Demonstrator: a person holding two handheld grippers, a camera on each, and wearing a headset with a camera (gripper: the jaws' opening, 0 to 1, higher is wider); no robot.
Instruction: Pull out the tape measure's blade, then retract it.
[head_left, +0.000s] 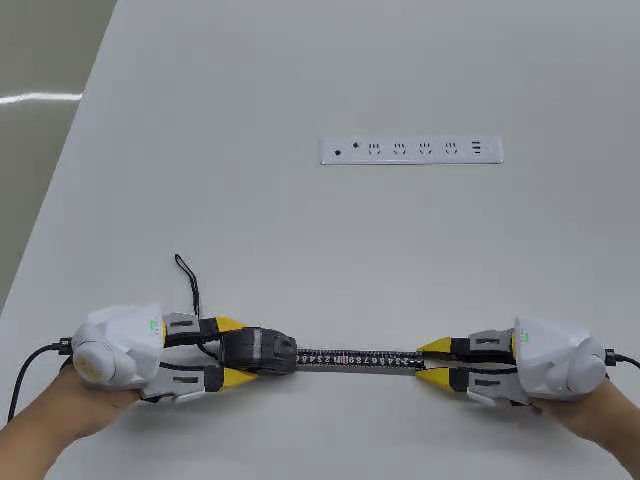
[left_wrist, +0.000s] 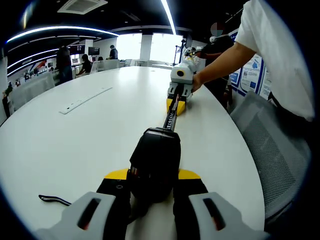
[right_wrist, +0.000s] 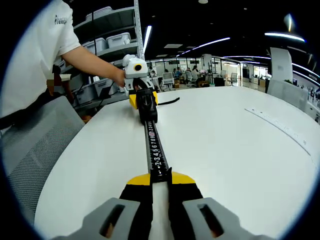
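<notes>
Now, left tongs (head_left: 234, 351) clasp case (head_left: 264, 351), right tongs (head_left: 432, 361) pinch blade (head_left: 355, 358) (stretched between)

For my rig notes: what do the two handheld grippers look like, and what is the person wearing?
The left gripper and right gripper match: rounded white housings with a small green mark, grey-and-black jaws ending in pointed yellow tips. A black cable leaves the rear of each. The person wears a white short-sleeved shirt.
</notes>
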